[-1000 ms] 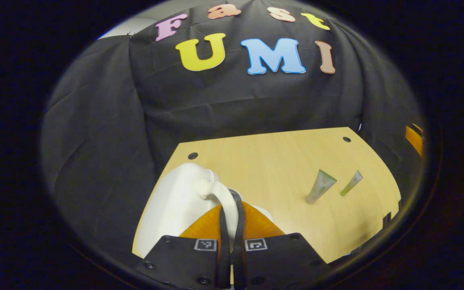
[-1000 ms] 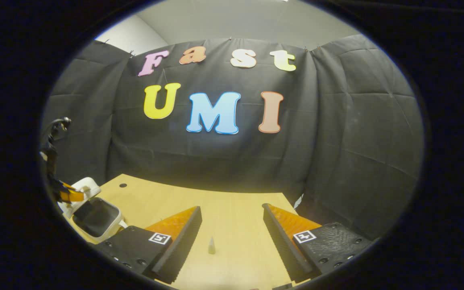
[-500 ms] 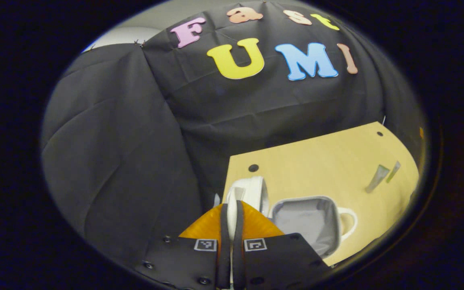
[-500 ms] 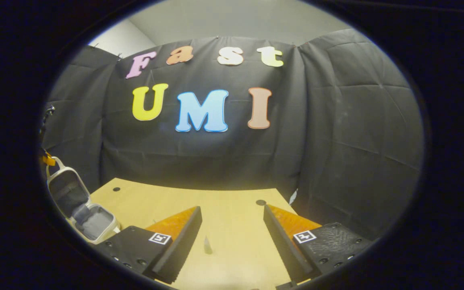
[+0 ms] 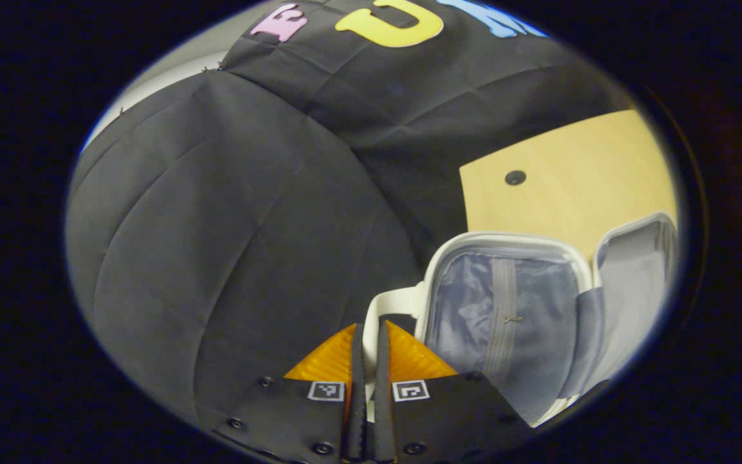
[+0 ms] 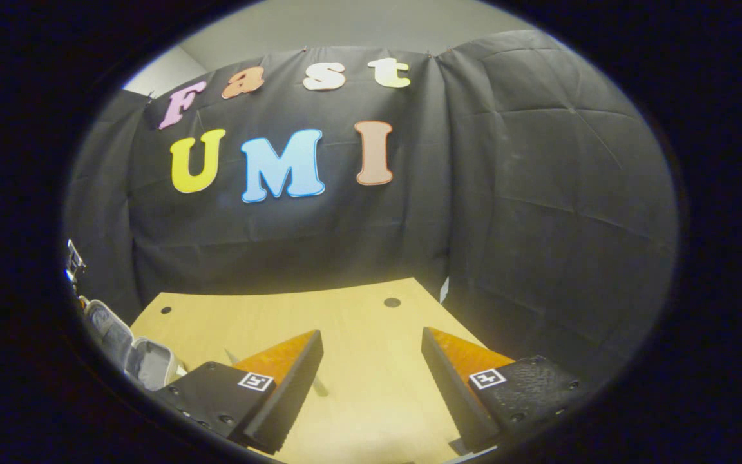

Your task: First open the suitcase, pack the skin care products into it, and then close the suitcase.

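The white suitcase [image 5: 525,241] lies open on the wooden table [image 5: 577,174]. Its grey lined lid half [image 5: 500,316] faces me and the other half [image 5: 635,277] stands at the right. My left gripper [image 5: 366,338] is shut on the white handle [image 5: 387,306] at the lid's edge. My right gripper [image 6: 371,336] hovers open above the table [image 6: 358,322], holding nothing. A skin care tube [image 6: 319,386] lies by its left finger, and the tip of another tube [image 6: 232,356] peeks out behind that finger. The open suitcase [image 6: 142,361] sits at the far left of the right gripper view.
Black cloth walls close in the table at the back and both sides. Small dark holes [image 6: 391,302] mark the table's far corners. The suitcase lies at the table's left edge, beside the cloth.
My left gripper has swung the lid by its handle up and over to the left, so the suitcase now lies wide open. The right gripper has stayed open and turned slightly.
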The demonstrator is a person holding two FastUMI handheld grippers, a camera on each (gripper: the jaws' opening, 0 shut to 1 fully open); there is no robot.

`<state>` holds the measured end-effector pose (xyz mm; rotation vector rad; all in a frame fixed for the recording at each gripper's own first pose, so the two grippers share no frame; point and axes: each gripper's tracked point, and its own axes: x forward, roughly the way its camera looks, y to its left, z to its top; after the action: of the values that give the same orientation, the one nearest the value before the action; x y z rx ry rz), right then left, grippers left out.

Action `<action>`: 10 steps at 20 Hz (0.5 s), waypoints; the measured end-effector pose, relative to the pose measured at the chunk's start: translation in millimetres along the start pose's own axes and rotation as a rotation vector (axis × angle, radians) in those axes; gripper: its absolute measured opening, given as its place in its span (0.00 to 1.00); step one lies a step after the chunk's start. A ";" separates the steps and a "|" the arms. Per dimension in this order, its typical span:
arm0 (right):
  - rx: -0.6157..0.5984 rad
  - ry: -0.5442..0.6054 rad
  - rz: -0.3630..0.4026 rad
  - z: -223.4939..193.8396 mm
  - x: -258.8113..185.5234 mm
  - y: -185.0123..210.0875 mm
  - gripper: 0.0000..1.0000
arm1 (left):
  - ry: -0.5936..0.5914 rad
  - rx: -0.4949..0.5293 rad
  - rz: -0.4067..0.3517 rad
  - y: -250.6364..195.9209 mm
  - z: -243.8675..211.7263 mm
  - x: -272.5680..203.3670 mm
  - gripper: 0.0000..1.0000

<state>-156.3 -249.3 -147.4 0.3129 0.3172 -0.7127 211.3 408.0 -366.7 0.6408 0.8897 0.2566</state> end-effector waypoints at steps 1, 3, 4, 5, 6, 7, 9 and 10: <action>-0.001 0.003 -0.006 -0.7 0.1 -0.3 0.94 | 0.024 -0.024 0.003 1.8 -10.9 10.5 0.13; -0.010 0.011 -0.005 -4.3 0.0 3.7 0.94 | 0.038 -0.087 -0.005 7.8 -17.1 25.7 0.24; -0.017 0.014 -0.002 -5.3 -0.2 5.9 0.94 | 0.013 -0.112 -0.019 5.8 -9.3 24.9 0.33; -0.026 0.018 0.006 -6.2 1.2 9.4 0.94 | -0.017 -0.125 -0.031 -1.1 -2.8 24.7 0.66; -0.032 0.022 0.015 -7.5 1.6 13.2 0.94 | -0.061 -0.134 -0.035 -4.9 8.7 9.2 1.00; -0.037 0.021 0.025 -6.6 3.0 17.4 0.94 | -0.126 -0.142 -0.058 -13.5 30.0 -9.9 0.99; -0.049 0.017 0.044 -5.6 4.8 24.7 0.94 | -0.270 -0.164 -0.145 -45.9 79.7 -71.1 0.99; -0.056 0.017 0.054 -5.6 6.9 28.3 0.94 | -0.340 -0.180 -0.218 -72.5 108.6 -107.2 0.99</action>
<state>-133.2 -231.0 -150.3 0.2735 0.3431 -0.6475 227.2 256.9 -292.9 0.4001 0.5940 0.0273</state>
